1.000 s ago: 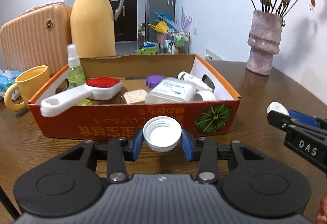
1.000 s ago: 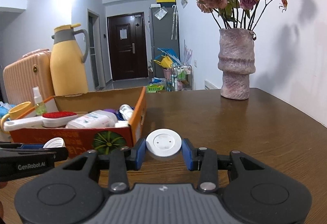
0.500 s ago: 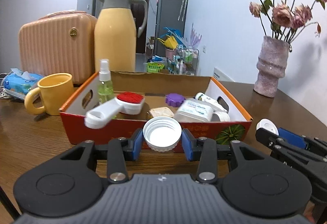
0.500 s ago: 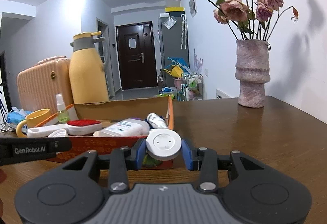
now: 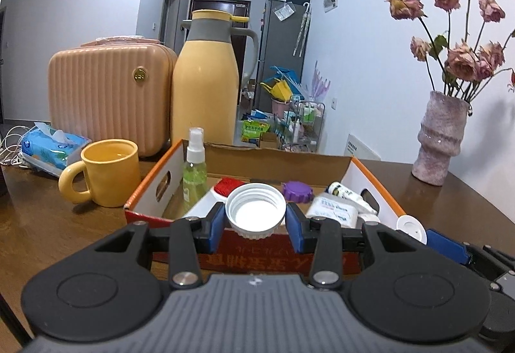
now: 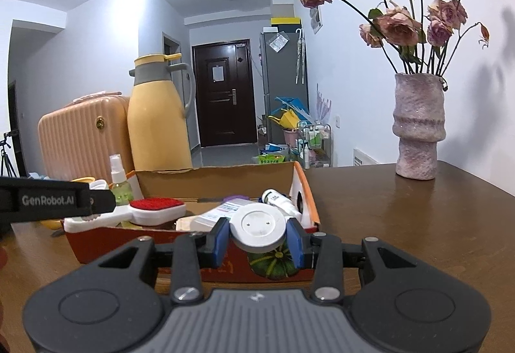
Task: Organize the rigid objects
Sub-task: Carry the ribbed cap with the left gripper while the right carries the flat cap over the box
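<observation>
My left gripper [image 5: 256, 222] is shut on a white screw cap [image 5: 256, 211], its hollow side facing the camera, held just before the near wall of the orange cardboard box [image 5: 154, 182]. My right gripper [image 6: 258, 238] is shut on a white flat round lid [image 6: 258, 225], at the box's [image 6: 304, 188] right front corner. The box holds a green spray bottle [image 5: 194, 171], a red-and-white brush [image 6: 151, 209], a purple cap [image 5: 297, 191], a white tube [image 5: 349, 193] and a white packet [image 5: 333, 213]. The right gripper with its lid [image 5: 412, 229] shows at the lower right of the left wrist view.
A yellow mug [image 5: 106, 172], a tissue pack [image 5: 51, 148], a peach case [image 5: 106, 100] and a yellow thermos [image 5: 206, 79] stand left of and behind the box. A pink vase of dried roses [image 6: 418, 127] stands at the far right on the wooden table [image 6: 402, 224].
Both grippers have moved toward the box and risen, each keeping its cap. The box now looks nearer and lower in both views.
</observation>
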The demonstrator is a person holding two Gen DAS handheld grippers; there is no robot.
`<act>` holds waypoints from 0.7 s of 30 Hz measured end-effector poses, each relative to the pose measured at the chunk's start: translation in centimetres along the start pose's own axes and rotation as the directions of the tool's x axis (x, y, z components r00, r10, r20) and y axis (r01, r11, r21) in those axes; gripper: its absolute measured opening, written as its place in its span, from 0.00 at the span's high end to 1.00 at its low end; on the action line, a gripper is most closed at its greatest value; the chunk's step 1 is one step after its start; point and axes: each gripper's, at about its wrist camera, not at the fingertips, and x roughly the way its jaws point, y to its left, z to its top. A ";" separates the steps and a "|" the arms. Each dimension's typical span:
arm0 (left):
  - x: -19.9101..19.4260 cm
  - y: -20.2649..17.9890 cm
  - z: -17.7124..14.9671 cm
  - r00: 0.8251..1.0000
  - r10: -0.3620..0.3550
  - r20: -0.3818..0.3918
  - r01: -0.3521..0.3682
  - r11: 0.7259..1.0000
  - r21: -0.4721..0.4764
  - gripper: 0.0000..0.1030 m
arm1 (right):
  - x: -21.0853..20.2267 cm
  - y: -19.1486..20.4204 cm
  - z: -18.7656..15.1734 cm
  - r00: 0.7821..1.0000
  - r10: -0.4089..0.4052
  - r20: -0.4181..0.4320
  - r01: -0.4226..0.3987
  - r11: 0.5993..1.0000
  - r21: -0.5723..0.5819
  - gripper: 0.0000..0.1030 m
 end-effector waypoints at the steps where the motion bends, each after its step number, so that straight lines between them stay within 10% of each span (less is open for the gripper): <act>1: 0.0 0.2 0.1 1.000 0.001 0.003 -0.001 1.000 -0.002 0.60 | 0.1 0.2 0.1 1.000 0.000 0.002 0.000 1.000 0.000 0.63; 21: 2.7 1.1 1.9 0.999 0.045 0.031 -0.045 0.999 -0.009 0.60 | 3.4 0.5 2.3 0.999 0.000 0.032 0.000 1.000 0.015 0.63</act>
